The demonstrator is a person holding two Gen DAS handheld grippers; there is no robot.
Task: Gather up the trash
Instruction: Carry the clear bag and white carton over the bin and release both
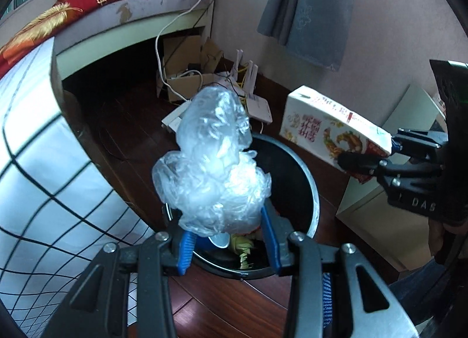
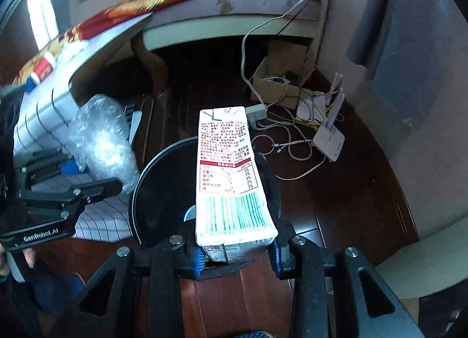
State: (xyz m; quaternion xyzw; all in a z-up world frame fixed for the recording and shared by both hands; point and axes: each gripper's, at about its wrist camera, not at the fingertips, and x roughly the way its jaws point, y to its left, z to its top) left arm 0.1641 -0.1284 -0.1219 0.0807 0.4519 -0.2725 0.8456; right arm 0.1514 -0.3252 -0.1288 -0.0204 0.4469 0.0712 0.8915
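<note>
Left gripper [image 1: 228,238] clamps a crumpled clear plastic bag [image 1: 213,168] over the round black trash bin [image 1: 313,191] on dark wood floor. Right gripper [image 2: 237,253] grips a white printed carton [image 2: 231,177] above the same bin. Beside it: bed edge [image 1: 131,34], white router [image 2: 329,140], loose cables [image 2: 289,148], cardboard box [image 2: 278,86].

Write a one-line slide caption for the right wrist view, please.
Right gripper holds a printed carton above the round black bin; left gripper holds crumpled clear plastic.

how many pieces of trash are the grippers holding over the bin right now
2. A crumpled clear plastic bag sits in the left gripper, and a printed carton in the right gripper, both above the black bin. More trash lies inside, partly hidden.
</note>
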